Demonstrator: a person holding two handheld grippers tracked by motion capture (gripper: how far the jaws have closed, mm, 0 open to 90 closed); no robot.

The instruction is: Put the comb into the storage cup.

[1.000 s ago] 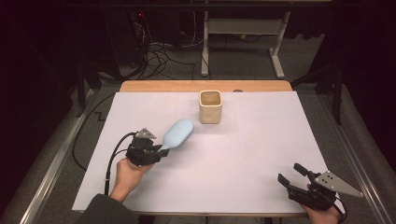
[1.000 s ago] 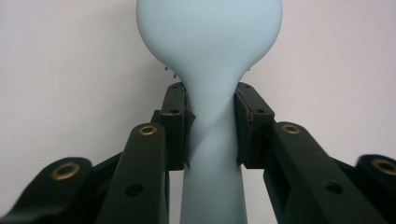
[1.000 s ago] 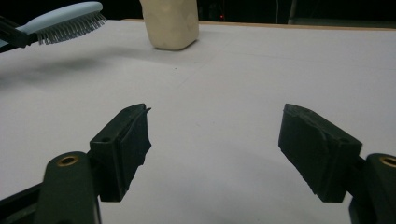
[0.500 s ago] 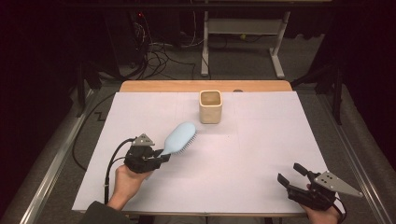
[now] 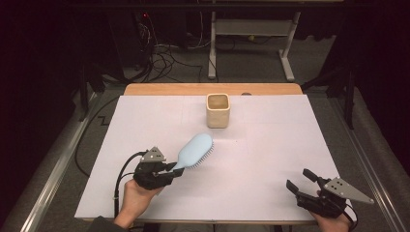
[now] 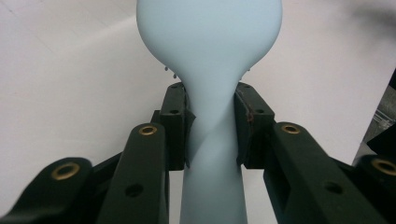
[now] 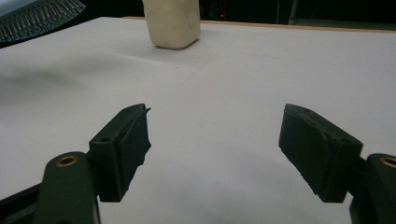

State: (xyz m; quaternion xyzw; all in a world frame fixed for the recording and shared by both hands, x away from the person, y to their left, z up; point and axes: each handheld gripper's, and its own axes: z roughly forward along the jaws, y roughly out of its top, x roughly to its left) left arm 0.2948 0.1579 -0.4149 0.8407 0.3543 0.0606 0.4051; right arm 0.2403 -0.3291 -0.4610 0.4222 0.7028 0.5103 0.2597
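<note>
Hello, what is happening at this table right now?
A person holds tongs in each hand at a table covered with white paper. The left tongs are shut on the handle of a light blue hairbrush, which is lifted off the paper, its head pointing toward the beige cup at the far side. The right tongs are open, with nothing between them, near the front right corner. The cup stands upright, apart from the brush.

Dim lab or workshop, white-covered table (image 5: 270,159), loose floor cables (image 5: 164,55), bare metal bench frame (image 5: 251,34)
</note>
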